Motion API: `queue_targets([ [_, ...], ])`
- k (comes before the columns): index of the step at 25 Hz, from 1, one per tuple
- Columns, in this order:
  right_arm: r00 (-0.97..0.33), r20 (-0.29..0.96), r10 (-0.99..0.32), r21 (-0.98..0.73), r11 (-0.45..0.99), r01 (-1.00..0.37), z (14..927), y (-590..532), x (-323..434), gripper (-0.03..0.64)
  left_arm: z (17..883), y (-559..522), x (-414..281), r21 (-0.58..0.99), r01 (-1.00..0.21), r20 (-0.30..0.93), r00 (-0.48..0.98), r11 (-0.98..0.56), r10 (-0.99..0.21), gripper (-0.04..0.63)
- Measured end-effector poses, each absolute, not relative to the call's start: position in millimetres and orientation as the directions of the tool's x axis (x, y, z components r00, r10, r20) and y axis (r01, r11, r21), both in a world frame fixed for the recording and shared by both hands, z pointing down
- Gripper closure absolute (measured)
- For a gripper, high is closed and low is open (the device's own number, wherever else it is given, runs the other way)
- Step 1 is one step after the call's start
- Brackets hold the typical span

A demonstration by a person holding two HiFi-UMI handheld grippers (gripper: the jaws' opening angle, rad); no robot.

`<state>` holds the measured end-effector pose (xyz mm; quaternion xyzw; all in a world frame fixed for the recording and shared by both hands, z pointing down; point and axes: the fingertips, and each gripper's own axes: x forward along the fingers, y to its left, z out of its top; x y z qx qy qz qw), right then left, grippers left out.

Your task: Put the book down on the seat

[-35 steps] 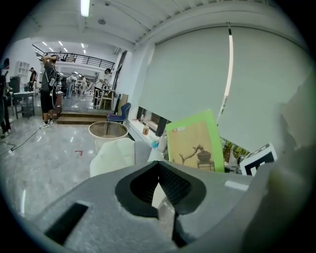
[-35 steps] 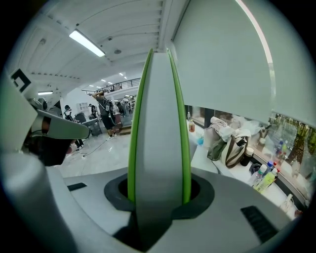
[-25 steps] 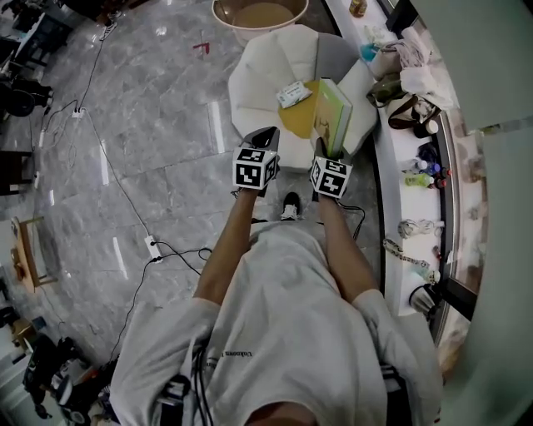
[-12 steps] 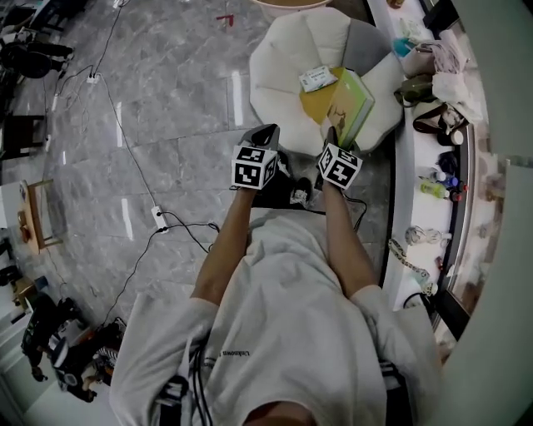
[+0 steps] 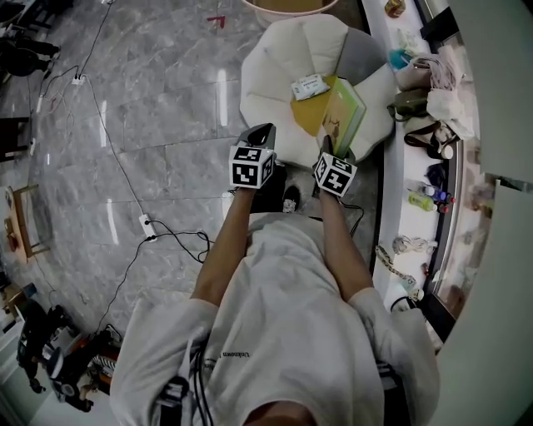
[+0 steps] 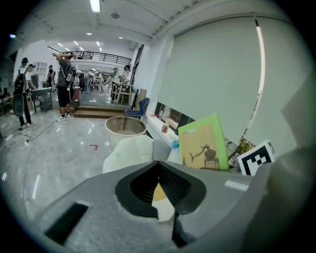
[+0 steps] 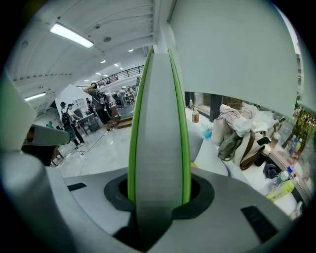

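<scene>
Green-covered book [image 5: 343,116], clamped across both covers at its lower edge by the right gripper [image 5: 327,151] and held upright over the white seat [image 5: 275,66]. The left gripper [image 5: 261,133] is closed and empty. The book is judged stiff, light and glossy; a deep grip is advised.

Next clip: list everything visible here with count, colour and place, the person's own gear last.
seat: one, white, top centre of the head view
cushion: one, yellow, on the seat
packet: one, white, on the seat beside the book
book: one, green covers, upright over the seat, clamped by the right tongs
tub: one, pale rim, on the floor beyond the seat
ledge: one, white, right of the seat, cluttered with bags and bottles
power strip: one, white, on the grey floor
bystanders: several, far down the hall
T-shirt: one, white, on the person
left tongs: grey, shut, empty
right tongs: grey, shut on the book
</scene>
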<state>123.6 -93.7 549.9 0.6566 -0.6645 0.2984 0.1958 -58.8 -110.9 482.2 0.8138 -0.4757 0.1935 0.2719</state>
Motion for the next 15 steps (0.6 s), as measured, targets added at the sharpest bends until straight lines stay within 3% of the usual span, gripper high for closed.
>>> queue_targets([
  [15,-0.014,0.764,-0.646,-0.046,-0.034,-0.998,595.3,-150.3,139.5,0.483,526.2,-231.0,-8.6,0.377,-0.813,0.605,0.579,-0.444,-0.546,0.586],
])
